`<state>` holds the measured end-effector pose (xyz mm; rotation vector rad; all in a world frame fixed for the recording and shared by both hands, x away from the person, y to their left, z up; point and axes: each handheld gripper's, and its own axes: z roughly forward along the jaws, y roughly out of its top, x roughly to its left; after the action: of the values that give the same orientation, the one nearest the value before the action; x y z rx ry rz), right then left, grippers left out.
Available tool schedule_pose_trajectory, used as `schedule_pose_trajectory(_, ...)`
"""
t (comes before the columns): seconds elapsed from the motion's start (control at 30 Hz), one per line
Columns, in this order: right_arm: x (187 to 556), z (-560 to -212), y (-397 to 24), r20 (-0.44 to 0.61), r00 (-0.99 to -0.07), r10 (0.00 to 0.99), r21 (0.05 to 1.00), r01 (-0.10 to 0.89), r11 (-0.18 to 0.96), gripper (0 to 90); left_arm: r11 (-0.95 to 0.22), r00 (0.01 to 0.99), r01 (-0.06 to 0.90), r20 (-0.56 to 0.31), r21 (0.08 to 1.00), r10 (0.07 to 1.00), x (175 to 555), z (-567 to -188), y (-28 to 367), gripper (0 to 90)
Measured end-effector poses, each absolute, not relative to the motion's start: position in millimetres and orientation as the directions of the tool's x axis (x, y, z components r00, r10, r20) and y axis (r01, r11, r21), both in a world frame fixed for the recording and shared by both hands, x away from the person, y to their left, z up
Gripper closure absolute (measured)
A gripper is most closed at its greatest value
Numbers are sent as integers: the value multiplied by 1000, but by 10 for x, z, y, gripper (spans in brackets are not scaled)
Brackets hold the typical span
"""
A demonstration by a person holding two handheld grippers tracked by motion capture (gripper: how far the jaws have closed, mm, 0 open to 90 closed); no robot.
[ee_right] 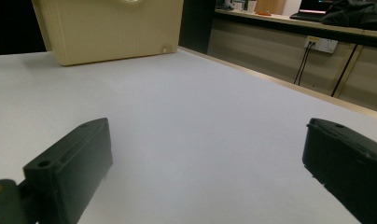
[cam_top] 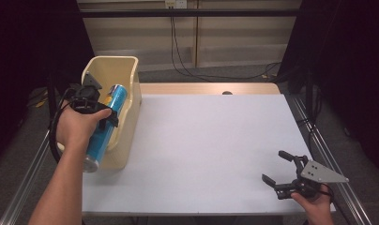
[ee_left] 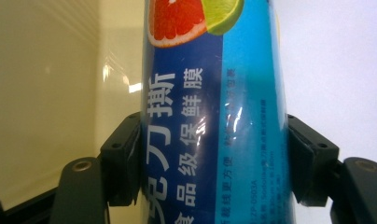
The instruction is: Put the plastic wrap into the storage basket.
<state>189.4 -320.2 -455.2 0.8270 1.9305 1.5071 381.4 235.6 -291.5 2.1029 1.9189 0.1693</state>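
near edge of the white tabletop (cam_top: 201, 150), at its right corner: right hand-held gripper (cam_top: 277, 168) in a hand, grey three-cornered plate on top, jaws spread wide apart with nothing between them, pointed across the bare surface toward the left. from the right gripper view, same right hand-held gripper (ee_right: 205, 168) with both black jaws set well apart and just above the white surface, cream bin (ee_right: 107, 28) standing farther off at the upper left.

at the left side, a bare forearm rising from the bottom edge to the left hand (cam_top: 79, 129) wrapped round the left hand-held gripper (cam_top: 105, 119), cable looping down beside the wrist. clamped on a long blue tube (cam_top: 105, 126) of cling film, held at about mid length. tube tilted, lower end capped in silver and hanging past the near left corner of the bin, upper end reaching over the bin's open top. in the left gripper view, left hand-held gripper (ee_left: 214, 158) with both pads pressed flat against the sides of the blue tube (ee_left: 214, 116), white chinese lettering down its label, grapefruit and lime slices printed near the top.

farther off, cream bin (cam_top: 126, 98) on the left edge of the tabletop, its inside wall behind the tube. beyond the white sheet, a strip of bare wood (cam_top: 206, 88) along the far edge. past that, a pale wall with black cables (cam_top: 178, 51) hanging from a socket to the floor.
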Motion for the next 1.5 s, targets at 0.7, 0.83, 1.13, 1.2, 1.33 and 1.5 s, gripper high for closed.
schedule_pose_trajectory(0.7, 1892, -4546, -3213, -48, -656, 753, 975, 133, 179, 10, -41, 77, 979, -181, 198, 980, 3888, -2858, 2396, 306)
schedule_pose_trajectory(0.83, 1893, -4544, -3213, -49, -655, 754, 975, 133, 179, 10, -24, 88, 968, -247, 249, 965, 3859, -2620, 2398, 336)
schedule_pose_trajectory(1.13, 1886, -4535, -3209, -54, -658, 751, 976, 125, 179, 11, -54, 120, 961, -234, 271, 965, 3842, -2458, 2245, 282)
schedule_pose_trajectory(1.2, 1887, -4535, -3214, -48, -656, 753, 976, 129, 175, 10, -61, 129, 959, -235, 278, 963, 3842, -2435, 2223, 276)
schedule_pose_trajectory(1.33, 1894, -4537, -3213, -52, -656, 753, 975, 128, 179, 10, -74, 148, 954, -241, 291, 959, 3840, -2421, 2180, 248)
schedule_pose_trajectory(1.5, 1893, -4536, -3206, -53, -656, 753, 976, 126, 179, 10, -98, 175, 951, -250, 294, 952, 3832, -2429, 2104, 212)
